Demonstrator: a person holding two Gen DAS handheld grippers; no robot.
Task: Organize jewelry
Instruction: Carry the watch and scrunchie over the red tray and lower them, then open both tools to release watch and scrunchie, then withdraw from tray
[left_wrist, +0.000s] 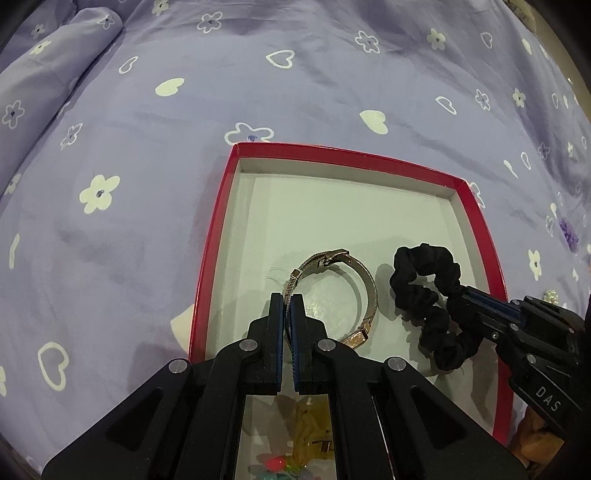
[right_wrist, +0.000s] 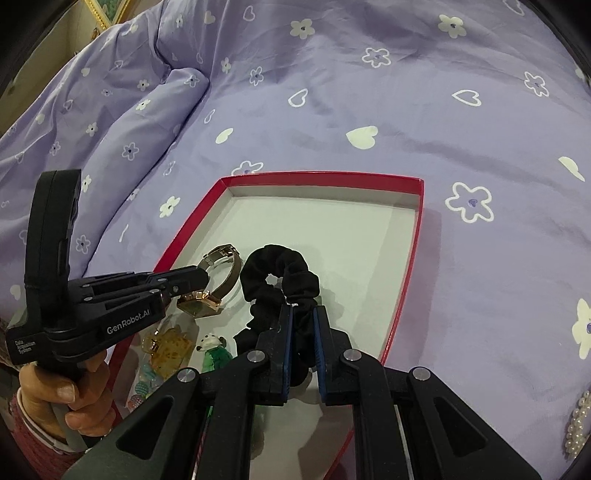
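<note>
A red-rimmed tray (left_wrist: 207, 258) lies on a bed spread with a lilac quilt (left_wrist: 110, 229) printed in white hearts and flowers. In the left wrist view, the left claw (left_wrist: 287, 306) rises from 6 o'clock, its blue-padded fingers nearly together on the mesh band of a rose-gold watch (left_wrist: 364, 295), which sits inside the tray with its square face low at about 5 o'clock of the loop. At 3 o'clock of the watch, just beside it, the right claw (left_wrist: 456, 295) pinches a black scrunchie (left_wrist: 424, 291) over the tray's pale floor. The right wrist view shows that claw (right_wrist: 303, 314) clamped narrowly on the scrunchie's gathered fabric, the watch (right_wrist: 218, 284) at 9 o'clock. Near the tray's lower edge lie an amber hair clip (right_wrist: 170, 347), a small panda figure in green (right_wrist: 214, 350) and coloured beads (right_wrist: 144, 384). A pearl piece (right_wrist: 578, 424) rests on the quilt outside the tray, at 4 o'clock.
</note>
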